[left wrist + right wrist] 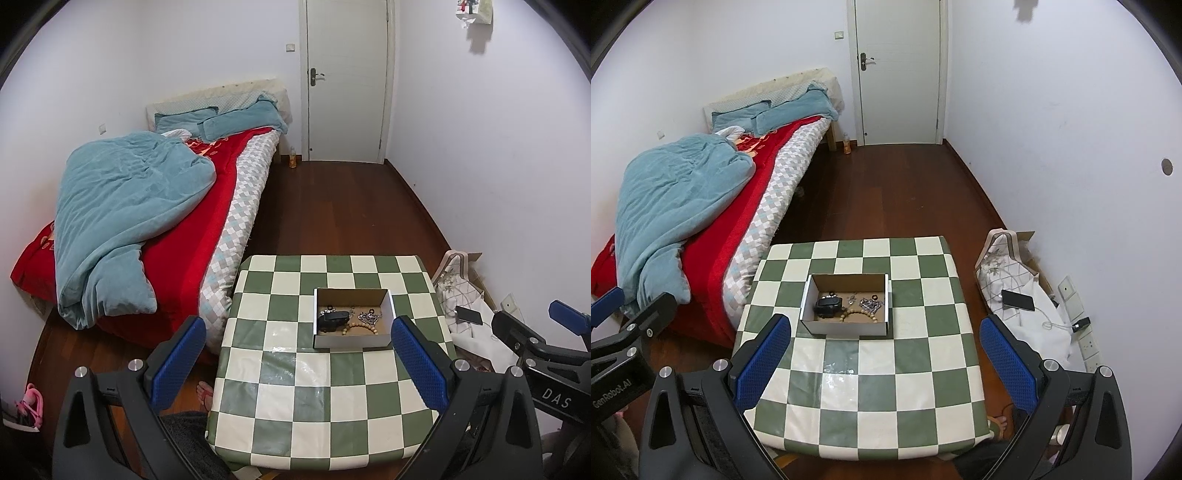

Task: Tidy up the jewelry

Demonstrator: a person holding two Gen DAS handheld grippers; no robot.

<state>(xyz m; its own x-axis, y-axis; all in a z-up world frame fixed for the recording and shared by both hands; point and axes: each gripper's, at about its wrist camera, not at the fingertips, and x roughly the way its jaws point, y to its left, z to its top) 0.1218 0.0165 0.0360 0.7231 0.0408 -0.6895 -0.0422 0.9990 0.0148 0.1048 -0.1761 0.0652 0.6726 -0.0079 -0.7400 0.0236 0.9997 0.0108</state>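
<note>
Two grippers hovered with jaws spread wide and empty over one green-and-white checkered table [332, 398] carrying one shallow white cardboard box [351, 341].

One box held one black oblong item [827, 306], one curved strand of tan wooden beads [858, 314], one heap of silver chain [871, 305] and several small dark rings, too small to count. The left black gripper with blue pads [295, 365] and the right black gripper with blue pads [886, 362] stood at the table's near half, well apart from the box. The box sat on the table's far half, inside all four edges, with bare checkered surface around it on every side. Its long axis ran left to right, parallel to the table's far edge; the bead strand lay along the same direction near the front wall.
</note>
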